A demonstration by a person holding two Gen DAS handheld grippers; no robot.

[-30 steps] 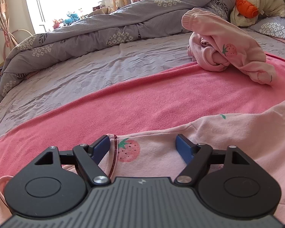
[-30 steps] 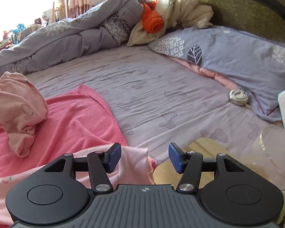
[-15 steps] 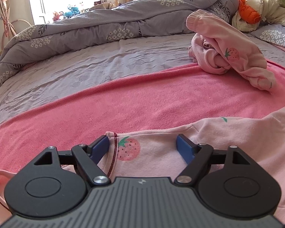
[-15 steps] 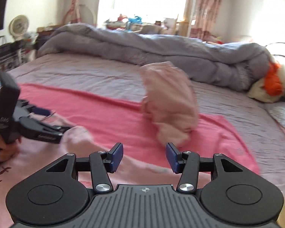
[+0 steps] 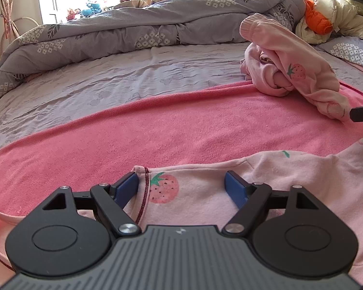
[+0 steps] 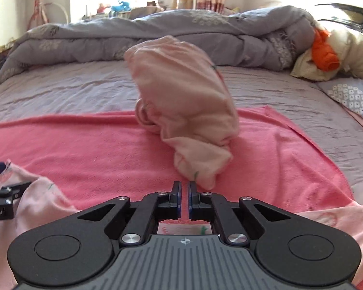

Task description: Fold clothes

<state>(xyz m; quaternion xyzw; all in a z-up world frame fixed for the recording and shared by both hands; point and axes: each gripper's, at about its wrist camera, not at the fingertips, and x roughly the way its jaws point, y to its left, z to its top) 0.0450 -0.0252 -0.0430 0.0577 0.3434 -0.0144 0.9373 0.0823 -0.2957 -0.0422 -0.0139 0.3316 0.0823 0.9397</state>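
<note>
Left wrist view: almost nothing changed from a second ago. The left hand-held gripper (image 5: pixel 181 188) sits low centre of frame, jaws wide apart, straddling the collar edge of the strawberry-print pink top (image 5: pixel 266 198) that lies flat on the pink towel (image 5: pixel 157 125). The blue pads stand on either side of the fabric and whether they press it is unclear, so I count it as open, not gripping. New at the right edge of frame: a black finger of the right hand-held gripper (image 5: pixel 361 114) has come in near the crumpled pink garment (image 5: pixel 292 72), upper right on the bed (image 5: pixel 109 77).

Right wrist view: big change. The view has swung off the pillow side of the bed onto the towel, and the right hand-held gripper's jaws have just been closing; now they stand nearly together, only a thin slit between the pads. Nothing visible between the tips; pink fabric shows below, behind the fingers, but a pinch can't be confirmed. Crumpled garment sits centre frame, just beyond the tips. Left gripper's black fingers at the left edge, on the top.

Likely meaning: right hand is arriving to take the top's other side so the fold can start; the fold itself is not yet begun.
</note>
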